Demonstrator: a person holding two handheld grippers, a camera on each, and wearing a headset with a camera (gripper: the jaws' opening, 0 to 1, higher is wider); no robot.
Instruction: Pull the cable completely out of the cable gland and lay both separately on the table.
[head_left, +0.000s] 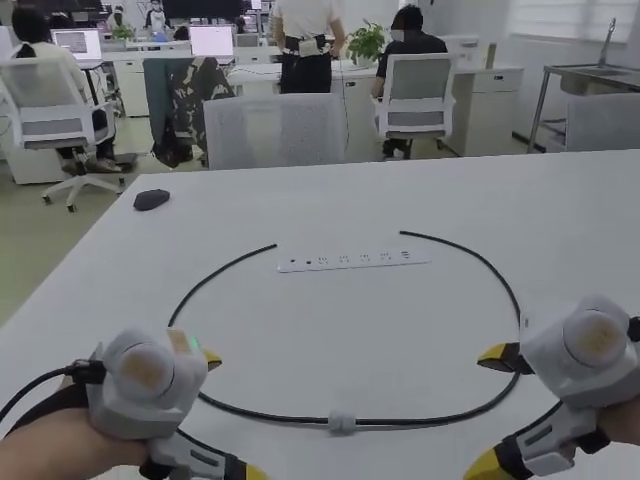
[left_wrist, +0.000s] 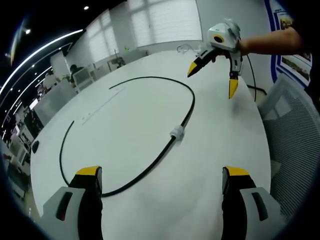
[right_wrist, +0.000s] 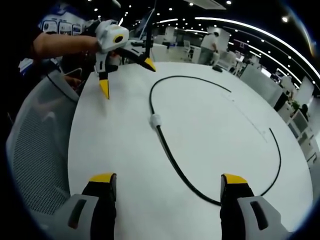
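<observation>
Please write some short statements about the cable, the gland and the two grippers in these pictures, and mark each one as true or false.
1. The cable gland sits on the black cable, which runs out of both its sides. True.
2. The left gripper is shut on the cable. False: its jaws are open and hold nothing.
3. The cable curves around the power strip. True.
4. The right gripper holds the gland. False: it is open and apart from the gland.
5. The dark mouse lies inside the cable loop. False: it lies outside the loop, at the far left.
</observation>
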